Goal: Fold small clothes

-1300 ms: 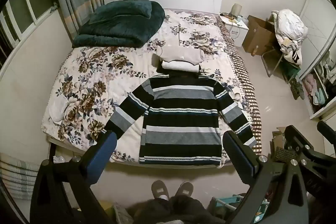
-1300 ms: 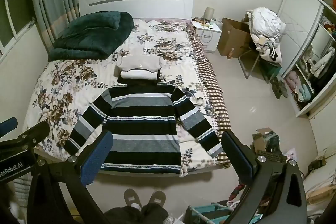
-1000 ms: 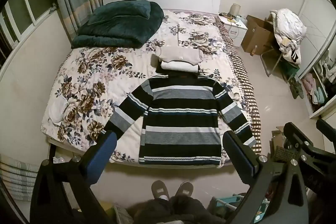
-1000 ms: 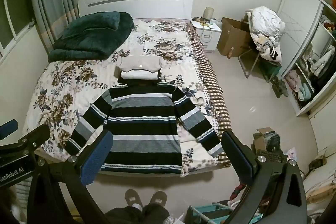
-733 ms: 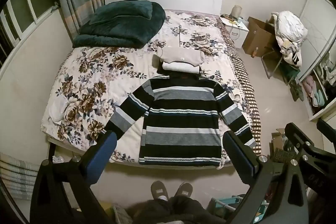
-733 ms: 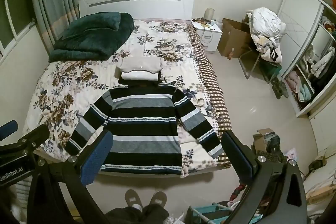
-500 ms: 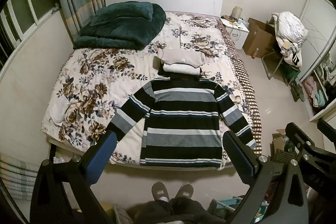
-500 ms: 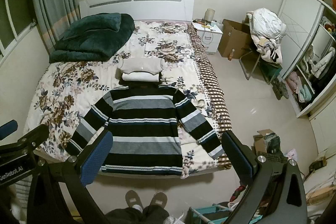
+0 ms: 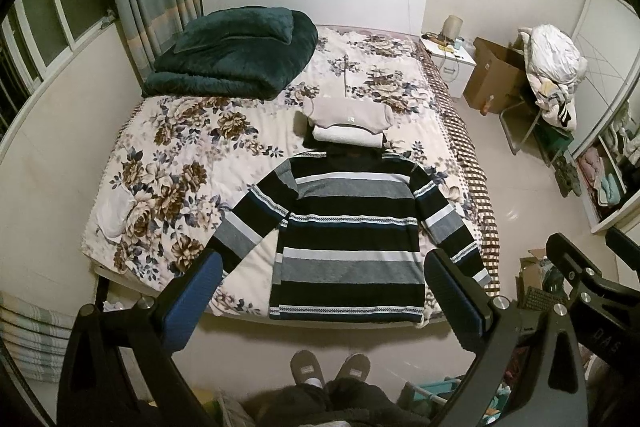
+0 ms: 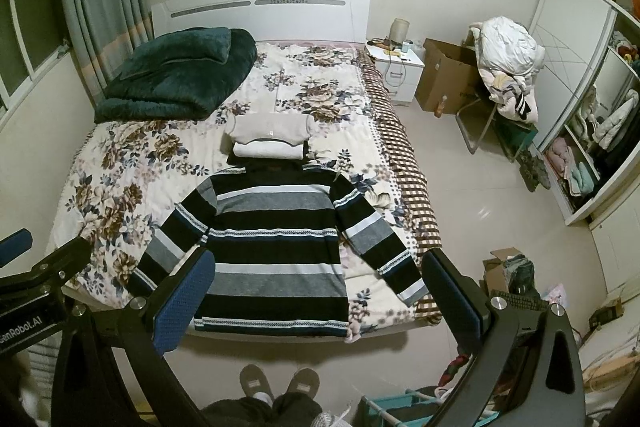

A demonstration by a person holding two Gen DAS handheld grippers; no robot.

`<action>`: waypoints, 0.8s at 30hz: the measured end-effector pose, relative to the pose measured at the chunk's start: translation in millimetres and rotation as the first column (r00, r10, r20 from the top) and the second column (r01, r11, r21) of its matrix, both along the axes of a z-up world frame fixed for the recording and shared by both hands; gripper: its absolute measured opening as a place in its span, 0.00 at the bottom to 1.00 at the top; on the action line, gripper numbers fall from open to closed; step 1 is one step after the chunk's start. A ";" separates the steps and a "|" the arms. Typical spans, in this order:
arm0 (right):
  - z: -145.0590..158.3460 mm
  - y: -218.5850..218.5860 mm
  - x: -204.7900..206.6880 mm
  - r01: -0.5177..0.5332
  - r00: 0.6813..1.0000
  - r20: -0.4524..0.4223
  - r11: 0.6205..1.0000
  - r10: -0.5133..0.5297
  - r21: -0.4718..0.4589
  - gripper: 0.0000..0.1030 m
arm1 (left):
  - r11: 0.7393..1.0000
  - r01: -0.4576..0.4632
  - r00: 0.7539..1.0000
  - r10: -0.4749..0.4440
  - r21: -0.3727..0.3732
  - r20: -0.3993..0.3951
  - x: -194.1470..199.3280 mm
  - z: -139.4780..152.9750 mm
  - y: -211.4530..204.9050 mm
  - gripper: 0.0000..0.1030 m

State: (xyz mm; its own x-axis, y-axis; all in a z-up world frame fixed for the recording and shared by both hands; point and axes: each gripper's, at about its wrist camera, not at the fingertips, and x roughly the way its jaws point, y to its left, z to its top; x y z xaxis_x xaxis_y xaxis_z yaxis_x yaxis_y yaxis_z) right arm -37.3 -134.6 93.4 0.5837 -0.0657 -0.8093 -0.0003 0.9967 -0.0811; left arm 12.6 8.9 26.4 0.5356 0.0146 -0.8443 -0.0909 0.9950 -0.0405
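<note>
Striped in black, grey and white, the sweater (image 9: 348, 239) lies flat, sleeves spread, at the foot of the bed (image 9: 168, 187), folded pale clothes (image 9: 347, 121) just beyond its collar, while my left gripper (image 9: 324, 293) and right gripper (image 10: 316, 293) hover above, fingers wide, holding nothing.

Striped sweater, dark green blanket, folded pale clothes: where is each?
striped sweater (image 9: 348, 227), left wrist view, chest.
dark green blanket (image 9: 236, 55), left wrist view, top fold.
folded pale clothes (image 10: 272, 131), right wrist view, upper garment.
</note>
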 end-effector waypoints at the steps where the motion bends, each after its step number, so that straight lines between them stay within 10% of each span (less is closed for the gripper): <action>1: 0.1 0.2 0.0 0.000 1.000 0.000 1.000 0.000 0.000 1.00 | 1.000 0.002 1.000 -0.002 0.001 0.000 -2.1 -3.1 -0.6 1.00; 24: 4.1 0.0 0.0 0.000 1.000 0.005 1.000 0.000 0.004 1.00 | 1.000 0.005 1.000 -0.005 0.002 0.006 -2.3 -1.7 2.0 1.00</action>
State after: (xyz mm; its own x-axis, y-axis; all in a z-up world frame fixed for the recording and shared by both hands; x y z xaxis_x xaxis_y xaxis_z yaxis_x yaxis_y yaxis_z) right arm -37.3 -134.7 97.5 0.5876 -0.0624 -0.8067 0.0005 0.9971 -0.0767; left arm 10.3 10.9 24.6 0.5408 0.0136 -0.8410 -0.0857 0.9956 -0.0390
